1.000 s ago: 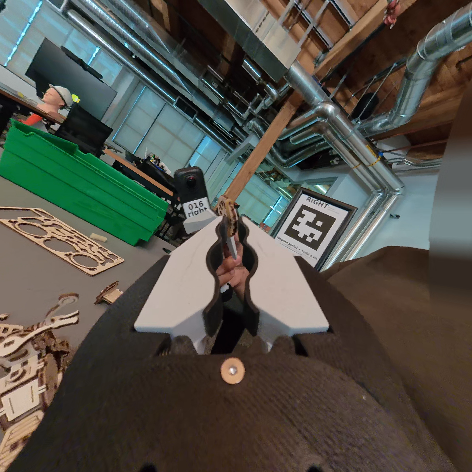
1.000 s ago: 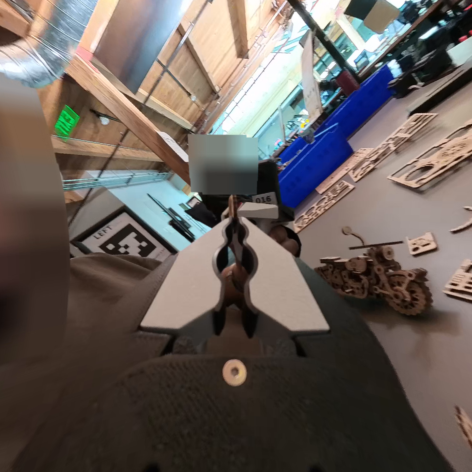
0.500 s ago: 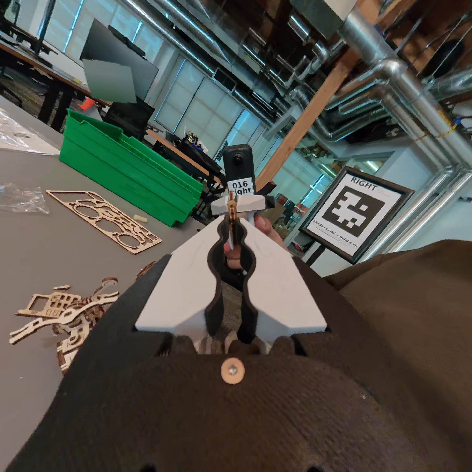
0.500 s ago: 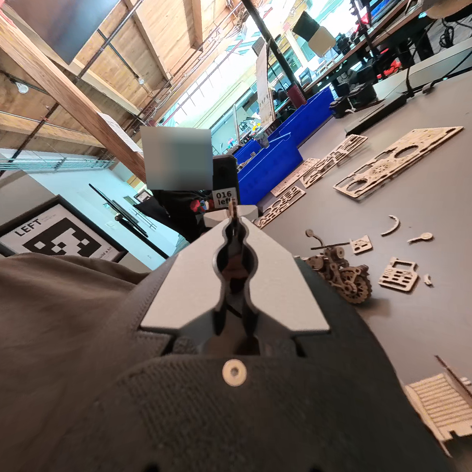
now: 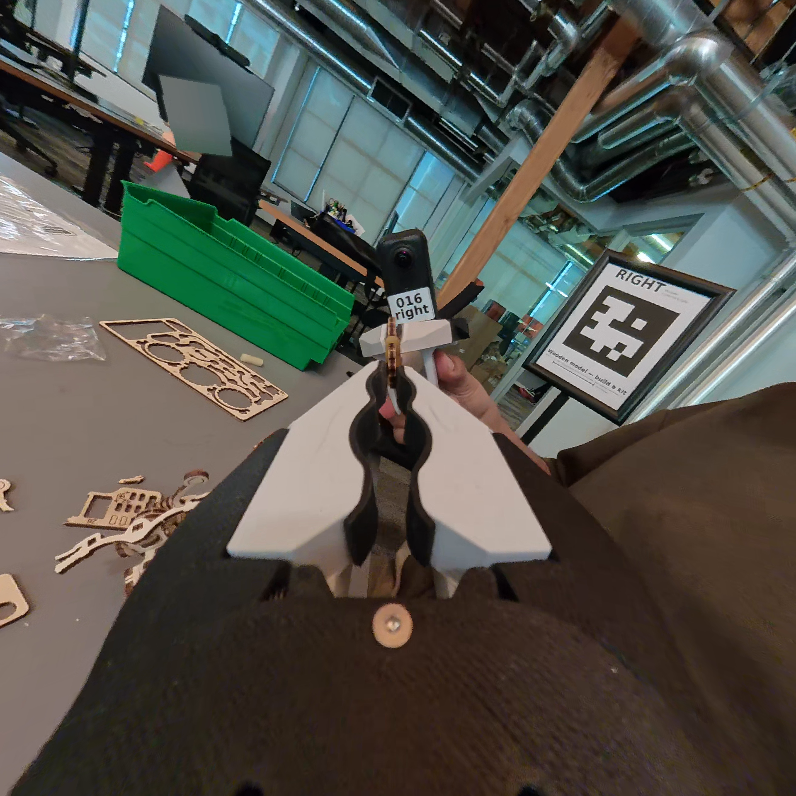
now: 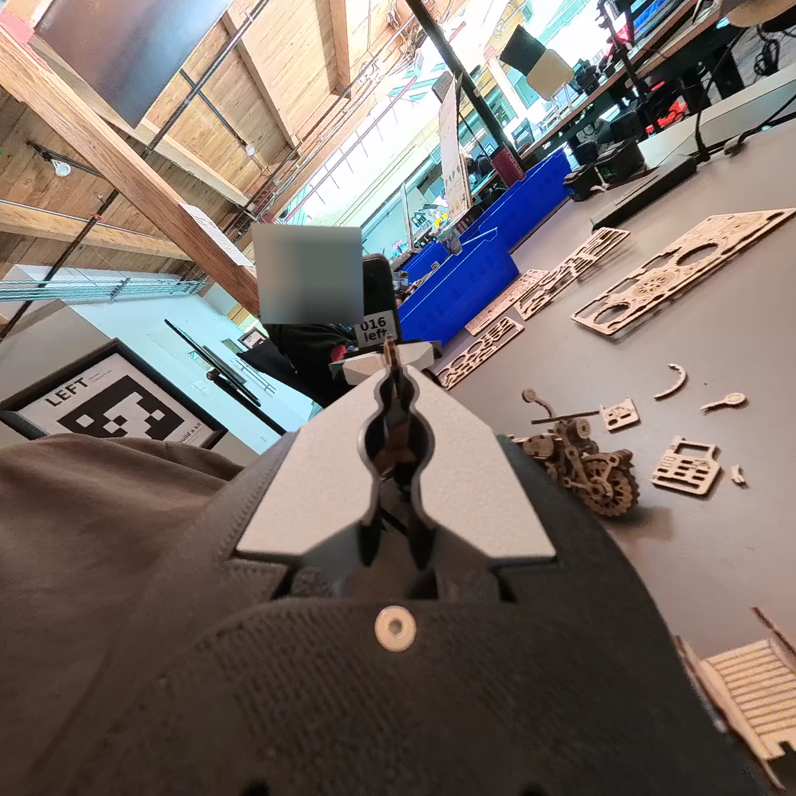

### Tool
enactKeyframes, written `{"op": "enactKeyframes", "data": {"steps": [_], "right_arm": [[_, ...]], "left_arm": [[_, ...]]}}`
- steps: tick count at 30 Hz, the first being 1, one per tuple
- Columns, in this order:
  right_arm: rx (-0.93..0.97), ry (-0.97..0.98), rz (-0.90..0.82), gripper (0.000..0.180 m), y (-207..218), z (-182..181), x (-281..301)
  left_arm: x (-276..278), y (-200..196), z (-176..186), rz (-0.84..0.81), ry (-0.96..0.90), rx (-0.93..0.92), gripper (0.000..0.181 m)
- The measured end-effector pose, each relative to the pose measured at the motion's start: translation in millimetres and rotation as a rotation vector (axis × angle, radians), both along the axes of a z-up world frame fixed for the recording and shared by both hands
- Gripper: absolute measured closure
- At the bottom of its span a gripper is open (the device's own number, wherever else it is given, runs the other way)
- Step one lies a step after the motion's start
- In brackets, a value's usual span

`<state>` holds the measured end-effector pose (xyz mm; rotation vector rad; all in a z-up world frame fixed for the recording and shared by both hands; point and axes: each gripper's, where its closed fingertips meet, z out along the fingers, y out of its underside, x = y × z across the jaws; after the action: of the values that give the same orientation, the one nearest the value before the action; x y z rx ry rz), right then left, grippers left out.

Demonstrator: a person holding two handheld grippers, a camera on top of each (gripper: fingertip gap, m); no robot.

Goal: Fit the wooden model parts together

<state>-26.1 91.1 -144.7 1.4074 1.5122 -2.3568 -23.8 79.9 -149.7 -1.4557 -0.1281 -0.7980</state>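
My left gripper (image 5: 391, 375) is shut on a thin wooden part (image 5: 392, 359) that shows edge-on and sticks out past its tips. My right gripper (image 6: 394, 374) is shut on a thin wooden part (image 6: 391, 354), also edge-on. The two grippers face each other tip to tip above the grey table (image 5: 107, 422). The right gripper shows just beyond the part in the left wrist view (image 5: 407, 340), held by a hand (image 5: 465, 387). The left gripper shows beyond the part in the right wrist view (image 6: 383, 366). I cannot tell whether they hold one part or two joined parts.
A built wooden motorcycle (image 6: 577, 465) stands on the table with loose parts (image 6: 685, 465) beside it. Cut-out wooden sheets (image 6: 689, 275) (image 5: 194, 366) lie farther back. A green bin (image 5: 224, 275), blue bins (image 6: 465, 275) and more loose parts (image 5: 116, 512) are around. Both grippers' tips are close together, under 4 cm apart. My left tips are roughly 12 cm from the built wooden motorcycle (image 6: 577, 465).
Both grippers stayed shut and tip to tip. They swung and tilted together, so the wooden part turned from showing its round face to edge-on. More of the table shows in both views.
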Motion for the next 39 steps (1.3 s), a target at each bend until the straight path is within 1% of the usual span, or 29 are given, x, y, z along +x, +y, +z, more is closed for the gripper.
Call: {"op": "enactKeyframes", "data": {"steps": [3, 4, 5, 6, 8, 9, 11, 13, 14, 16, 20, 25, 28, 30, 33, 36, 39], "right_arm": [[0.062, 0.033, -0.055, 0.177, 3.8, -1.6, -4.2], [0.113, 0.053, -0.097, 0.176, 5.3, -2.5, -6.4], [0.184, 0.079, -0.146, 0.17, 7.2, -2.9, -8.4], [0.277, 0.11, -0.204, 0.162, 9.4, -2.7, -10.4], [0.524, 0.195, -0.352, 0.157, 16.4, -0.7, -13.2], [0.665, 0.251, -0.431, 0.157, 19.2, 1.7, -13.3], [0.947, 0.378, -0.549, 0.168, 16.4, 5.7, -11.0], [1.197, 0.456, -0.591, 0.169, 6.6, 0.4, -10.6], [1.281, 0.456, -0.582, 0.169, 1.6, -6.1, -12.3], [1.318, 0.446, -0.567, 0.164, -6.6, -13.0, -14.3], [1.34, 0.435, -0.591, 0.169, -1.3, -10.3, -13.9], [1.321, 0.416, -0.571, 0.169, 0.6, -10.0, -12.3], [1.335, 0.416, -0.554, 0.169, 0.6, -11.8, -12.0], [1.335, 0.422, -0.549, 0.172, 1.2, -11.1, -11.2], [1.343, 0.424, -0.549, 0.173, 1.6, -11.3, -11.3], [1.401, 0.444, -0.557, 0.175, 1.6, -13.3, -11.6], [1.431, 0.466, -0.564, 0.178, 1.5, -13.1, -11.1]], "left_arm": [[-4.1, 3.7, -2.0, 0.05, -0.022, -0.001, 0.179], [-6.6, 5.1, -2.9, 0.07, -0.042, -0.002, 0.179], [-10.6, 6.5, -4.5, 0.099, -0.06, -0.007, 0.179], [-14.9, 7.3, -6.1, 0.13, -0.072, -0.012, 0.179], [-22.3, 8.4, -8.3, 0.185, -0.099, -0.018, 0.179], [-25.4, 8.7, -9.1, 0.212, -0.113, -0.022, 0.179], [-29.2, 9.4, -10.2, 0.257, -0.139, -0.027, 0.179], [-30.1, 9.5, -9.6, 0.287, -0.158, -0.024, 0.179], [-29.1, 9.5, -8.5, 0.296, -0.16, -0.019, 0.179], [-24.3, 10.4, -7.1, 0.303, -0.132, -0.015, 0.179], [-16.4, 11.9, -4.3, 0.333, -0.023, -0.019, 0.179], [-12.0, 12.6, -2.1, 0.375, 0.03, -0.013, 0.179], [-10.3, 12.3, -4.2, 0.387, 0.104, -0.011, 0.178], [-8.1, 11.6, -5.1, 0.379, 0.14, -0.006, 0.178], [-7.5, 11.8, -6.1, 0.366, 0.128, -0.013, 0.178], [-6.6, 12.8, -7.6, 0.364, 0.092, -0.017, 0.178], [-6.4, 12.7, -7.2, 0.367, 0.1, -0.018, 0.178]]}}
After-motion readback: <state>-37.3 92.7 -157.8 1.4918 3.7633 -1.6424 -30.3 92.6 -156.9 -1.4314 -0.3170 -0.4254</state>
